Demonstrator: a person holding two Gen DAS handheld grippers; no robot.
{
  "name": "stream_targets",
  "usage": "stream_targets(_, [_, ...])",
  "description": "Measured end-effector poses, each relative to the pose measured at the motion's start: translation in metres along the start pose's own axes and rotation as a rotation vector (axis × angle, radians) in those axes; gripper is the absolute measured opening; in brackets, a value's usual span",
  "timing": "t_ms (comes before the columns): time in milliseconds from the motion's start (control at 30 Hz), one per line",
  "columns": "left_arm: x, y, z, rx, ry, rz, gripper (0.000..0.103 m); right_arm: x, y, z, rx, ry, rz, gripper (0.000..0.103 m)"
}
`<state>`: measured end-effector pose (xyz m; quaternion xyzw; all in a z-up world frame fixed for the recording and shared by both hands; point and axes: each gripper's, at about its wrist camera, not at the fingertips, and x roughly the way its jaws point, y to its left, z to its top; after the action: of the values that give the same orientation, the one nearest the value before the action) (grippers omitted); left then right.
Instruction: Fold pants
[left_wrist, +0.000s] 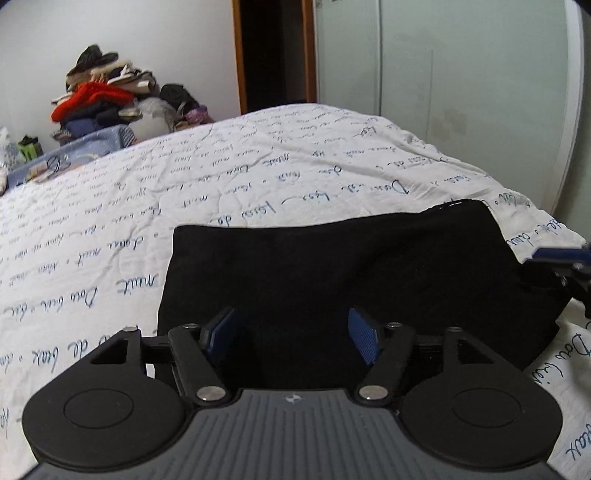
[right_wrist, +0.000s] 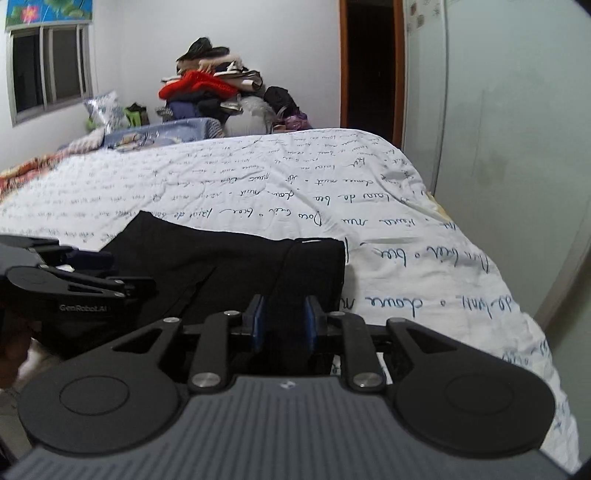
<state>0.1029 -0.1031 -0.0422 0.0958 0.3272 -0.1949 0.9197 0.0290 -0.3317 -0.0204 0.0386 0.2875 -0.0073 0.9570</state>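
Note:
The black pants (left_wrist: 340, 269) lie folded in a compact block on the white bed cover, near its front edge. My left gripper (left_wrist: 291, 338) is open, its blue pads spread wide just above the near edge of the pants. My right gripper (right_wrist: 283, 325) hovers over the right end of the pants (right_wrist: 229, 266), its pads a narrow gap apart with dark cloth showing between them; whether they pinch it I cannot tell. The left gripper's body (right_wrist: 62, 291) shows at the left of the right wrist view. The right gripper's tip (left_wrist: 565, 258) shows at the right edge of the left wrist view.
The bed cover (left_wrist: 221, 177) is white with blue handwriting and extends far back. A pile of clothes (left_wrist: 103, 96) stands behind the bed by the wall. A dark doorway (left_wrist: 273, 51) and a pale wardrobe (left_wrist: 461, 74) lie beyond. A window (right_wrist: 48, 70) is at the left.

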Motion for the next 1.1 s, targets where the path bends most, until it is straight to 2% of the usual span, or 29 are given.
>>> stream_targets(133, [-0.002,-0.003,-0.001,-0.013,-0.001,0.018,0.067,0.0,-0.002,-0.01,0.026,0.023,-0.009,0.022])
stream_targets(233, [-0.003,-0.004,-0.001,-0.026,0.002,0.03,0.072,0.001,-0.002,-0.016,0.019,0.029,-0.01,0.023])
stream_targets(333, [-0.005,-0.006,-0.001,-0.039,0.0,0.035,0.075,0.003,-0.002,-0.018,-0.005,0.029,-0.048,0.034])
stream_targets(533, [-0.009,-0.011,-0.002,-0.036,0.001,0.047,0.078,-0.008,-0.002,-0.018,-0.002,-0.001,-0.068,0.034])
stream_targets(733, [-0.015,-0.016,-0.003,-0.036,0.002,0.048,0.079,-0.015,0.003,-0.018,0.004,-0.012,-0.007,0.038])
stream_targets(867, [-0.021,-0.018,-0.004,-0.03,0.0,0.047,0.079,-0.008,0.01,-0.024,-0.055,0.021,-0.044,0.044])
stream_targets(1000, [-0.03,-0.017,-0.006,-0.041,0.006,0.042,0.079,-0.022,0.011,-0.023,-0.037,-0.018,-0.07,0.045])
stream_targets(1067, [-0.035,-0.018,-0.008,-0.049,0.02,0.042,0.079,-0.033,0.018,-0.022,-0.021,-0.051,-0.058,0.057])
stream_targets(1100, [-0.038,-0.018,-0.009,-0.055,0.026,0.04,0.079,-0.038,0.023,-0.023,-0.016,-0.066,-0.053,0.07])
